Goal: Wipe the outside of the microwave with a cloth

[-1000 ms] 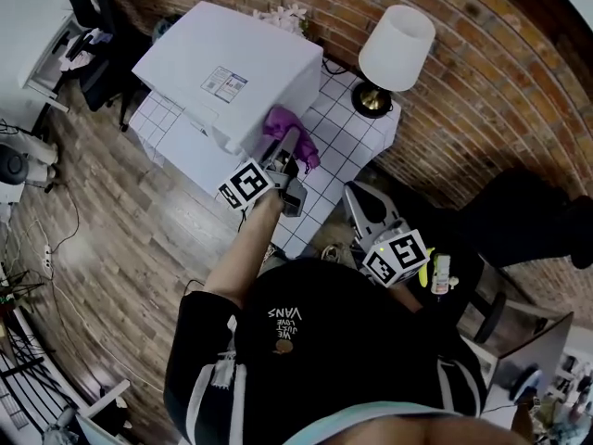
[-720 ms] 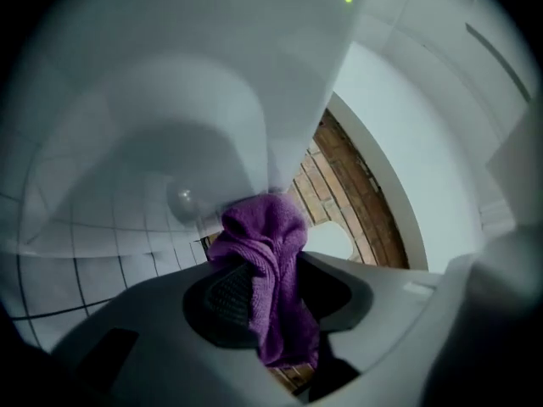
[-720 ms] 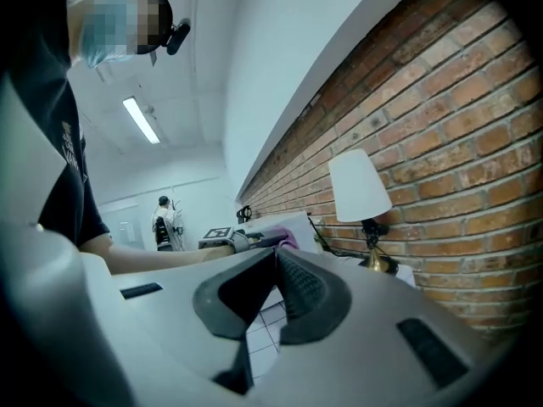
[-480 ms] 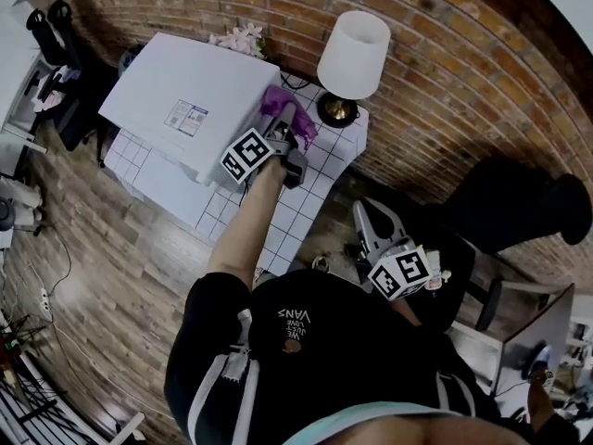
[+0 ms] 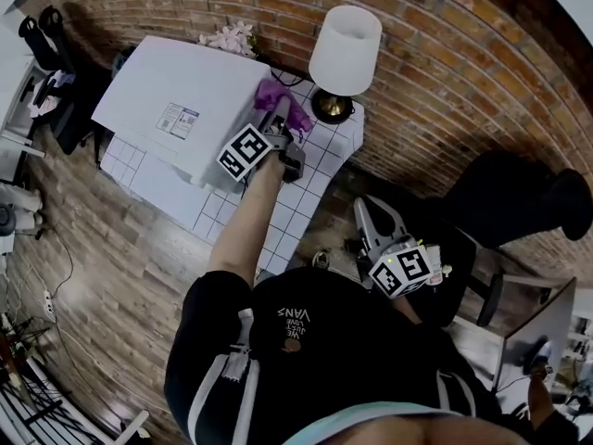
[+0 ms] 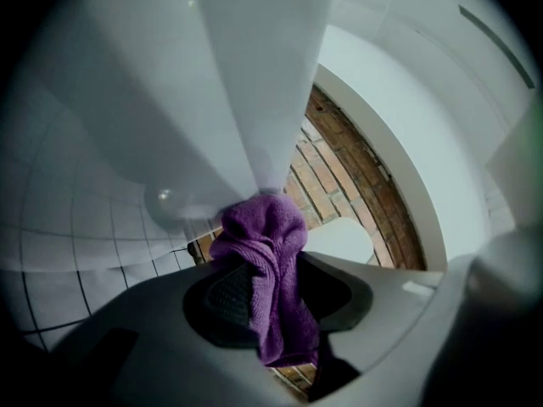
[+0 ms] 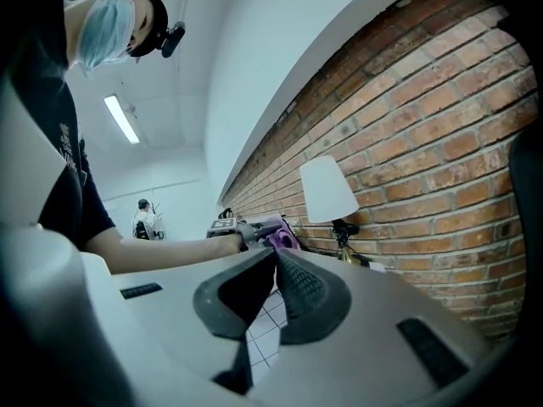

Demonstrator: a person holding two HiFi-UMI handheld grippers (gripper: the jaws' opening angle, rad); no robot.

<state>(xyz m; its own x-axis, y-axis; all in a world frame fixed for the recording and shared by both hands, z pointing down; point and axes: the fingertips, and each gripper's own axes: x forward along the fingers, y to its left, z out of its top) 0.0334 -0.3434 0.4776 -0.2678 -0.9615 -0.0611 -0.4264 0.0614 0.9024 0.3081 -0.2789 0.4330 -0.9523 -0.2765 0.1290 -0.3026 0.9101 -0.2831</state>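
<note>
Red-brown brick wall (image 5: 463,82) backs the whole corner. Against it stands a white-tiled table (image 5: 320,170), and most of the tabletop is taken by the white microwave (image 5: 185,91), a big plain box with 1 label on its top. Just beside the microwave's right side stands a lamp (image 5: 345,49) with a white shade and a brass-coloured foot.

The person leans over from the near side, left arm stretched out across the table. The left gripper (image 5: 281,123) is clamped on a purple cloth (image 5: 276,95), and its own view shows the cloth (image 6: 265,244) bunched between the 2 pads and pushed up against a white corner edge of the microwave (image 6: 212,83) (the far right corner, on the lamp side).

The right gripper (image 5: 371,213) hangs low by the person's body, well apart from the table. Its 2 jaws are pressed together with nothing between them (image 7: 276,265).
</note>
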